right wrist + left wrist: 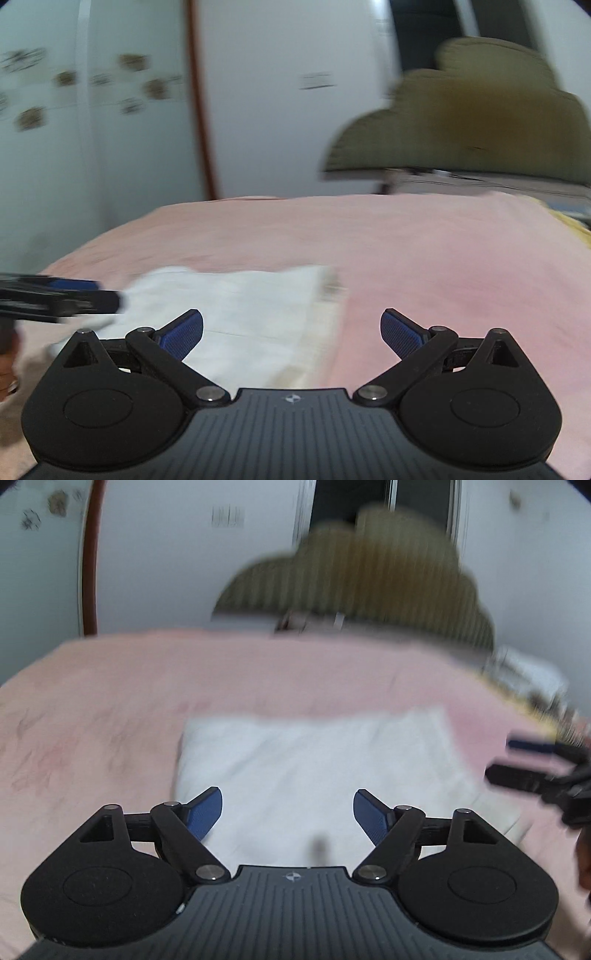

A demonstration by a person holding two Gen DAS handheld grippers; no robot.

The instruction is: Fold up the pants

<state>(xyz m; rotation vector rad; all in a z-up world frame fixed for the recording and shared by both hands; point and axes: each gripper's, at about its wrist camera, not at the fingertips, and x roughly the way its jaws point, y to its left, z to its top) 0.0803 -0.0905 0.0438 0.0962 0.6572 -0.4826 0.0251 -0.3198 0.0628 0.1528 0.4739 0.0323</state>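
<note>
Folded pants [314, 771] flat on bedspread [110, 709], near front edge. Headboard [369, 572] behind bed, wall [177, 561] behind that. Left gripper [288, 812] above pants; right gripper [291, 332] over their right edge.

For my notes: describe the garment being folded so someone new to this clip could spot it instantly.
Start with the bed under a pink sheet, with an olive scalloped headboard behind it. On the sheet's near part lies the white pants, folded into a flat rectangle, between and just ahead of both open grippers. It is the only white cloth on the pink surface.
</note>
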